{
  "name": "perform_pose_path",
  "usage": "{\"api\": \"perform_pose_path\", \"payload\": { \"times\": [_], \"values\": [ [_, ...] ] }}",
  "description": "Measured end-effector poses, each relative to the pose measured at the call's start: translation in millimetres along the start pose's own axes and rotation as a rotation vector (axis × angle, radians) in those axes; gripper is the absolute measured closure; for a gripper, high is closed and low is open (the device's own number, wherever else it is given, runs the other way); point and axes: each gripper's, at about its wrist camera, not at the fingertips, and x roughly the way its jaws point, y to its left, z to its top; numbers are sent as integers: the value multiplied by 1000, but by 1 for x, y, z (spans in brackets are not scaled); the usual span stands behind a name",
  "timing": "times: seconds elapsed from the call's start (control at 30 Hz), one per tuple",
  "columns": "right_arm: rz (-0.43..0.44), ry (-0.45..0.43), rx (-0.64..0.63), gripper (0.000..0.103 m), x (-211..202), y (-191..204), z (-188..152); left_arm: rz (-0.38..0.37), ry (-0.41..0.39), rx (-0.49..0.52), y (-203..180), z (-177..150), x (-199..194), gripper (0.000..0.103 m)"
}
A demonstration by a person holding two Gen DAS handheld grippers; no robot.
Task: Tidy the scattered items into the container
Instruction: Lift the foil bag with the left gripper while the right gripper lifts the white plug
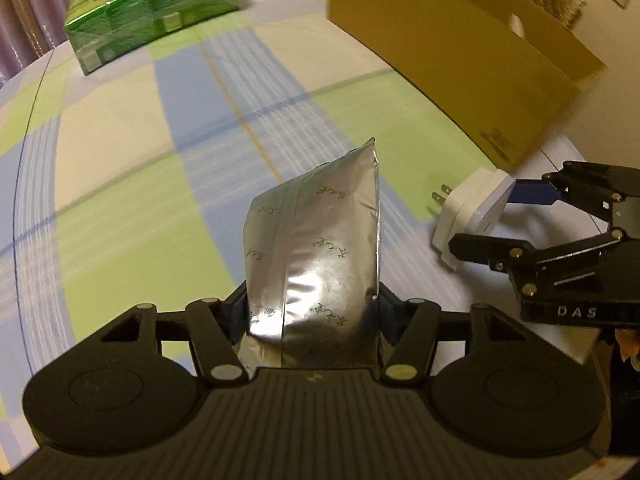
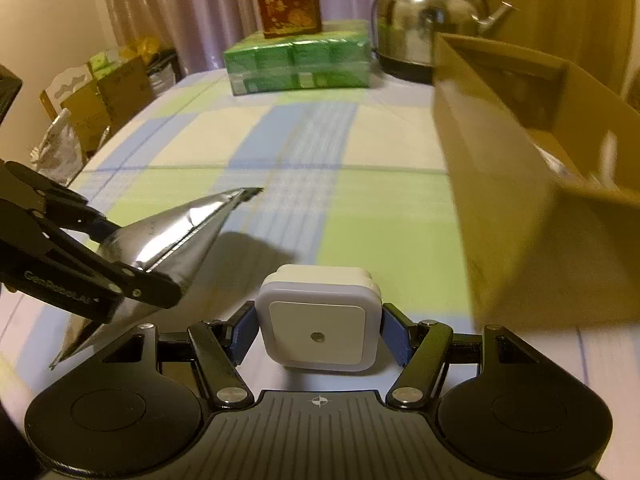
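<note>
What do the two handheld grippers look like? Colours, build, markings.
Both match: matte black plastic. The left gripper and right gripper each have a ribbed base, round side discs, linkage arms with silver rivets and blue finger pads. White lettering runs along the sides. No cables or sleeves are visible.

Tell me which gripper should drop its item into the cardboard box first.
Right. The right gripper, holding the white plug-in night light, sits nearer the cardboard box; the left gripper with the silver foil pouch is farther away.

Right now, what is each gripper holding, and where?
Left gripper pinches the silver foil pouch across its lower end. Right gripper clamps the white plug-in night light by its two sides.
</note>
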Motion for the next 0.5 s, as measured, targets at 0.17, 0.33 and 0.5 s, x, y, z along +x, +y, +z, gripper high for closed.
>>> {"api": "perform_pose_path", "payload": {
  "times": [0.17, 0.33, 0.5],
  "values": [
    [-26, 4, 9, 40, -25, -8, -26, 21, 3, -13, -29, -23, -8, 46],
    [-46, -12, 20, 40, -38, -15, -42, 47, -10, -36, -48, -38, -14, 46],
    [-59, -37, -8, 40, -42, -13, -51, 79, -17, -66, -57, -44, -13, 46]
  ]
}}
